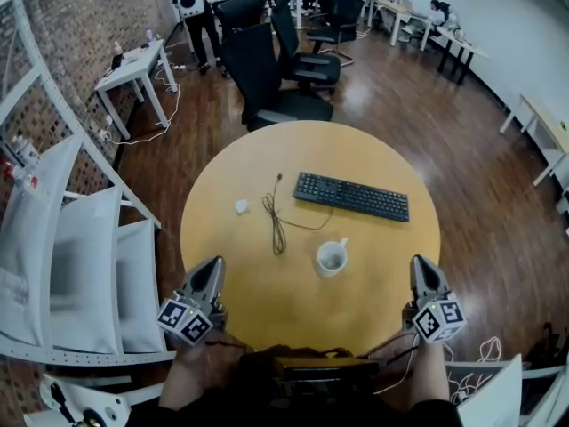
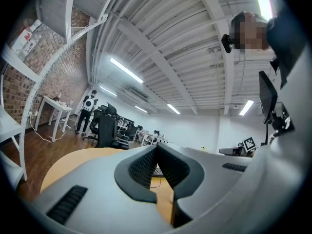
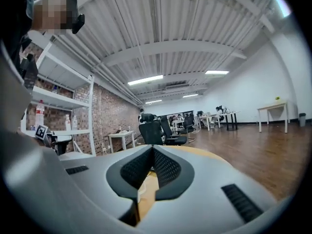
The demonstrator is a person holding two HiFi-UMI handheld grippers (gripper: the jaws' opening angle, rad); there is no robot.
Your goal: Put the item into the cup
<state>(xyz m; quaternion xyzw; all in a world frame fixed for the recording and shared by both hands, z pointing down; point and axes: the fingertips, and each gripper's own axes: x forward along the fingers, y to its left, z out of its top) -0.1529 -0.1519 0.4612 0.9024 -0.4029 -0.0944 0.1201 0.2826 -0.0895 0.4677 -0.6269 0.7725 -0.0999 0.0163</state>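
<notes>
Cup [image 1: 331,258]: white, round, handled | item [image 1: 242,206]: small white lump, shape unclear | table [image 1: 222,194]: round, tan wood | left gripper [image 1: 215,262], right gripper [image 1: 420,261]: both clenched, empty

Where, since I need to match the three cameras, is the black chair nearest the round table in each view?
Head view: chair top centre, just past the table's far edge.
Left gripper view: chair left of centre, just below mid-height.
Right gripper view: chair at the centre.
Shared landmark: white desk by the brick wall, left of the chair in all three.
</notes>
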